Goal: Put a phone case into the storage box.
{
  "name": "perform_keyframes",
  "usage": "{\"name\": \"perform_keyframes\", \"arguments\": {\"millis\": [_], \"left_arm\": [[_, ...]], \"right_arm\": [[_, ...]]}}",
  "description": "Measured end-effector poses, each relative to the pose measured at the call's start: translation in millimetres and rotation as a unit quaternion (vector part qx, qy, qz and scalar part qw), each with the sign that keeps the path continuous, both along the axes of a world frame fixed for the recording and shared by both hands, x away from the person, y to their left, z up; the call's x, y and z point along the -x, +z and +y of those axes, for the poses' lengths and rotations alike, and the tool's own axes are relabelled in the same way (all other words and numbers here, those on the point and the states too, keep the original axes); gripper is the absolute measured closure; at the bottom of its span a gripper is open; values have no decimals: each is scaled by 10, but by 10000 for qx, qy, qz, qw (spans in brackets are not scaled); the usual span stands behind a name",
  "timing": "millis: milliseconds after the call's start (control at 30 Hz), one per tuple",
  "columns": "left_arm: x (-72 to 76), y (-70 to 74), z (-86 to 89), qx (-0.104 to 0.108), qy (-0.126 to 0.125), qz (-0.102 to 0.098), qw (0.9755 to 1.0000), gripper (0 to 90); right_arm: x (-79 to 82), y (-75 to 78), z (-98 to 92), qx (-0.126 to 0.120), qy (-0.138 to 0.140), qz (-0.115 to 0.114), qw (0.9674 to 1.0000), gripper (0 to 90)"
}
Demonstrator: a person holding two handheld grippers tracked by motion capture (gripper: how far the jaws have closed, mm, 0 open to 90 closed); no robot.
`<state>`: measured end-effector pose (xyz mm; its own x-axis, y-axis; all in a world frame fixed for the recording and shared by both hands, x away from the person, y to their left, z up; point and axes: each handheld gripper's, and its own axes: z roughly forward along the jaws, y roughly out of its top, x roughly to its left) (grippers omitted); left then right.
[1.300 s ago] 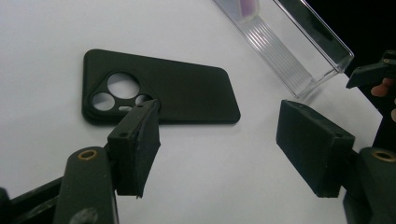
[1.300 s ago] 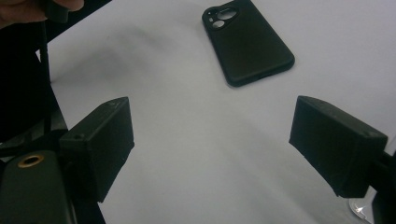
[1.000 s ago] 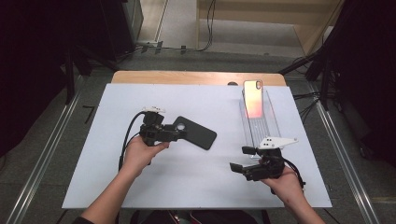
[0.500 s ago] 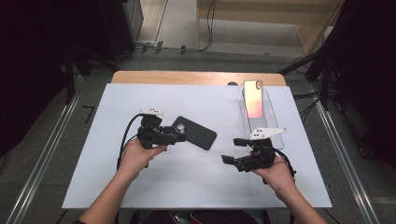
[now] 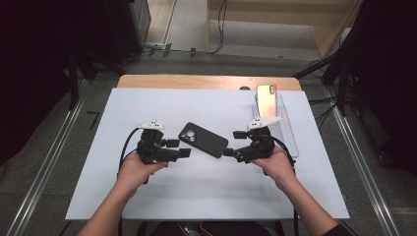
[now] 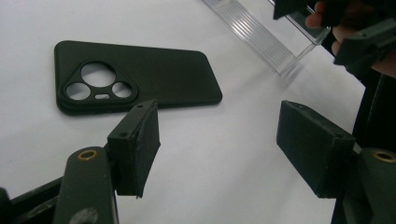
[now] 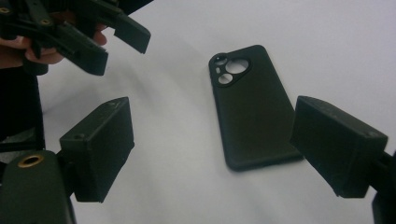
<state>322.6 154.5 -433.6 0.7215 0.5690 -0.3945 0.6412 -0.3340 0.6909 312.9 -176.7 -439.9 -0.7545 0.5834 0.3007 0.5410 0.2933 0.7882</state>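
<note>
Phone case (image 5: 203, 139), black, lies flat near the middle of the desk (image 5: 206, 196), between my two tools. My left tool (image 5: 183, 149) and my right tool (image 5: 231, 147) are both open, holding nothing.

- A lab, from where I sit: white table (image 5: 206, 196) flanked by metal rails (image 5: 44, 172).
- I see cables (image 5: 216, 46) across bare floor (image 5: 192, 24), dark curtains (image 5: 29, 73) around.

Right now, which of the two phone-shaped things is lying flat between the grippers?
The black phone case, camera cutouts up, lies flat between both grippers. The shiny phone stands propped in the clear stand farther back.
</note>
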Motion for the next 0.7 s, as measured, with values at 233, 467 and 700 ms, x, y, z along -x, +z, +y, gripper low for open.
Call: {"name": "perform_keyframes", "arguments": {"millis": [233,467,700], "left_arm": [[40,7,61,32,-12,-44,10000,305],[82,5,113,-3,-80,-75,9999,306],[104,-11,135,-48,-131,-42,9999,306]], "right_arm": [[-200,-12,153,7,159,43,9999,120],[-379,-41,270,26,259,38,9997,120],[-507,-48,385,72,295,0,9995,120]]}}
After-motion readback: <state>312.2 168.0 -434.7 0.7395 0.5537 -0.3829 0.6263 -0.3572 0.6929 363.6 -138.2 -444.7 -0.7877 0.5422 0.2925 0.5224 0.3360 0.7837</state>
